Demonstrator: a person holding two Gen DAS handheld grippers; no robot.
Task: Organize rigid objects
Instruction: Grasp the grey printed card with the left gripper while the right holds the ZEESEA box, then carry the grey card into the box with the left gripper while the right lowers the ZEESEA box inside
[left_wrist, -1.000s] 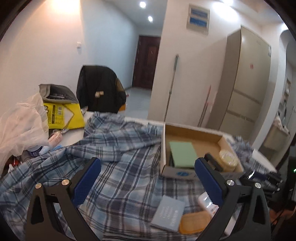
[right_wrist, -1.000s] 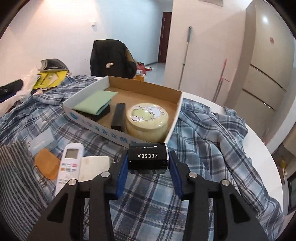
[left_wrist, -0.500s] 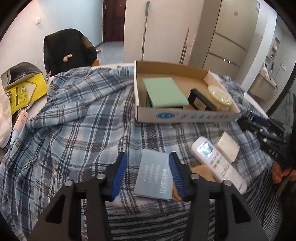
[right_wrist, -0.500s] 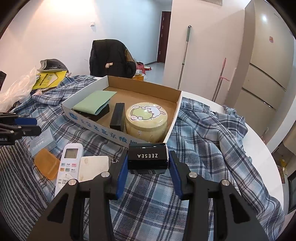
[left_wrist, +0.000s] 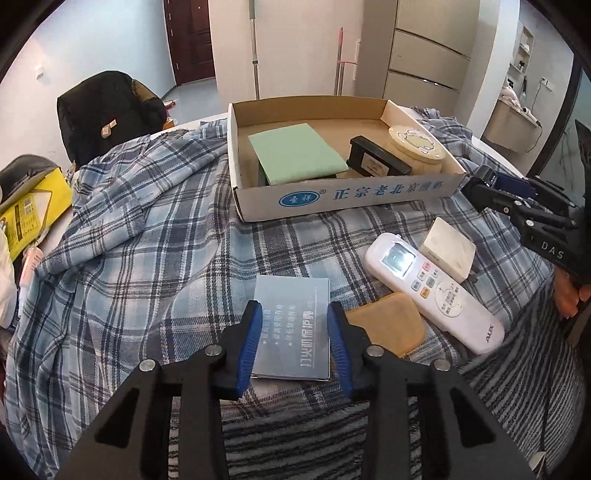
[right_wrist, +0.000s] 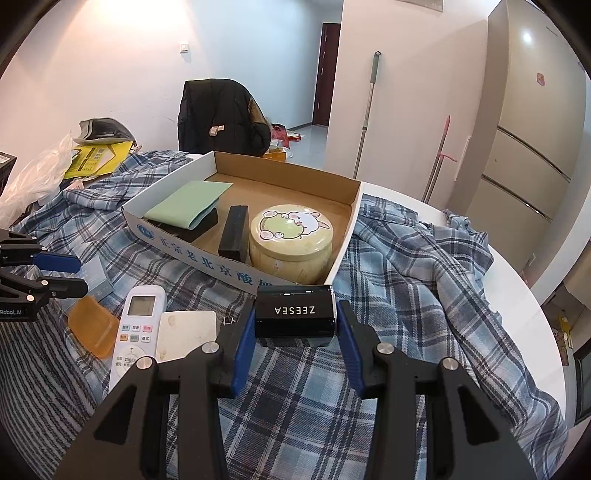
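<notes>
plaid cloth (left_wrist: 147, 236): booklet (left_wrist: 291, 325) between left gripper (left_wrist: 293, 343) fingers

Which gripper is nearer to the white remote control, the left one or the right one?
Left, I judge. The left gripper sits around the blue booklet, close beside the remote. The right gripper, holding the black box, is past the white block.

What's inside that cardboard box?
The cardboard box holds a round bunny tin, a black bar and a green pad on something dark, mostly hidden beneath it.
</notes>
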